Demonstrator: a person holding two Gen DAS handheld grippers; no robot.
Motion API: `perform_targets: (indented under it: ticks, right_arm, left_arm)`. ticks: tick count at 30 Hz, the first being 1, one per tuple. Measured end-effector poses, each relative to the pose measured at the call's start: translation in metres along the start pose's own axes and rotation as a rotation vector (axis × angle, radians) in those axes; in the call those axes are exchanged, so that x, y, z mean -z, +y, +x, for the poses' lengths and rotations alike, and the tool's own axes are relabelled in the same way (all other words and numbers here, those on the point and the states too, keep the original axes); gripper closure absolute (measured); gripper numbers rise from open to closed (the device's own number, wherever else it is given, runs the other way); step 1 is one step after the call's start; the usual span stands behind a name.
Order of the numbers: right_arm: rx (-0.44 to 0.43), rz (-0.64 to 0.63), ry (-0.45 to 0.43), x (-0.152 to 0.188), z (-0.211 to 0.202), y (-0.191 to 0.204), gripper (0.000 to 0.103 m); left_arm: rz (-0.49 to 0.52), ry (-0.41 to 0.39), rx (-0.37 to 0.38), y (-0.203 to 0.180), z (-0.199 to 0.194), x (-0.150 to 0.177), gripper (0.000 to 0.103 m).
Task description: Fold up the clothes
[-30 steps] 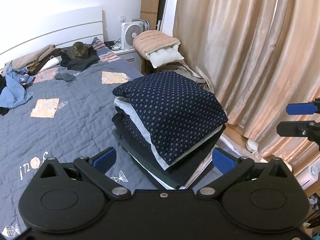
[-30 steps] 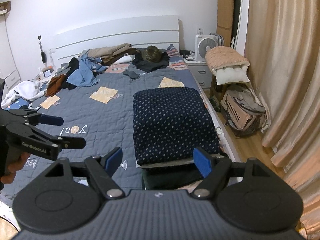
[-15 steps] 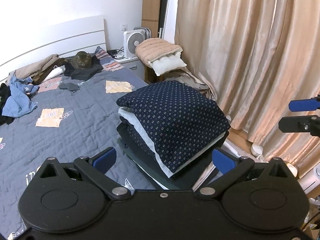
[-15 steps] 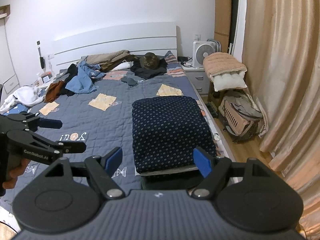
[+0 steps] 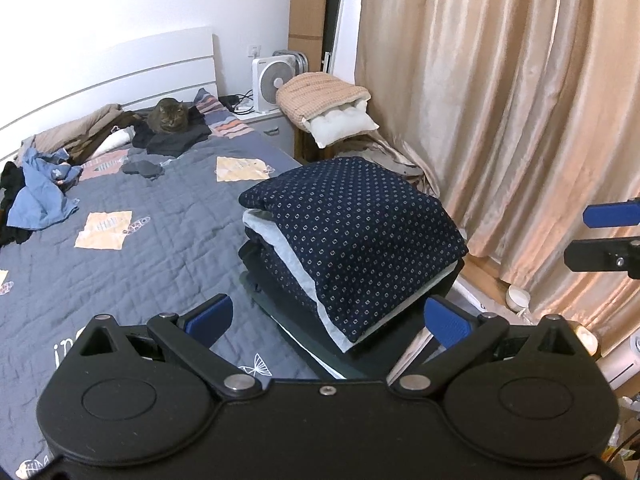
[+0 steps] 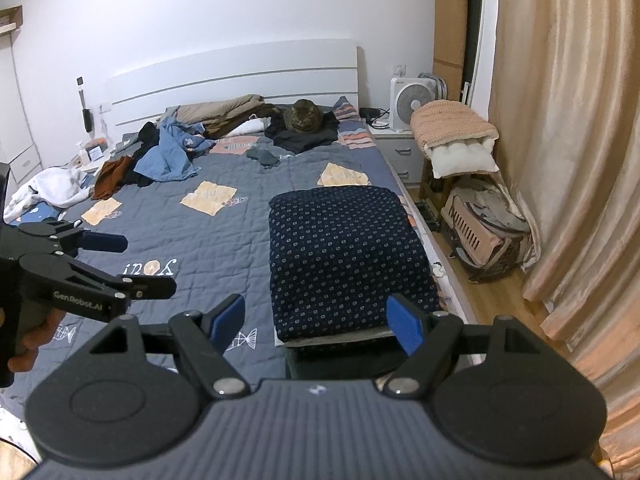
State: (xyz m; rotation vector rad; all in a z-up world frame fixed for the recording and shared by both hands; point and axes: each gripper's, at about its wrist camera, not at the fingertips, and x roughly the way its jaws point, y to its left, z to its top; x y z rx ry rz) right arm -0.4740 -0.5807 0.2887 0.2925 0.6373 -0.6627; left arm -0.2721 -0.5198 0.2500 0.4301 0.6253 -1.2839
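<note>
A stack of folded clothes [image 5: 352, 240] sits at the bed's right edge, topped by a navy dotted garment [image 6: 348, 256]. My left gripper [image 5: 326, 316] is open and empty, held back from the stack's near left side. My right gripper [image 6: 318, 320] is open and empty, just in front of the stack. The right gripper's fingers [image 5: 608, 216] show at the left wrist view's right edge. The left gripper [image 6: 116, 260] shows at the left of the right wrist view. Unfolded clothes [image 6: 168, 156] lie heaped near the headboard.
A cat [image 6: 303, 114] sits on dark clothes by the headboard. The grey quilt [image 6: 208, 248] covers the bed. A fan [image 6: 412, 102], a cushioned stool [image 6: 456, 136] and a pet carrier [image 6: 480, 232] stand right of the bed, beside the curtains [image 6: 568, 160].
Both grippers have drawn back and risen from the stack, which now looks smaller and lower in both views. Both stay open and empty.
</note>
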Motion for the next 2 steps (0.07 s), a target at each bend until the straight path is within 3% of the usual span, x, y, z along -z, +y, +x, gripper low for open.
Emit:
perform_targets:
  ticks: [2]
  right_arm:
    - [-0.003,-0.002,0.005,0.0005,0.001,0.0012,0.026]
  left_arm:
    - [0.007,-0.005,-0.001,-0.0006,-0.0005,0.002,0.0]
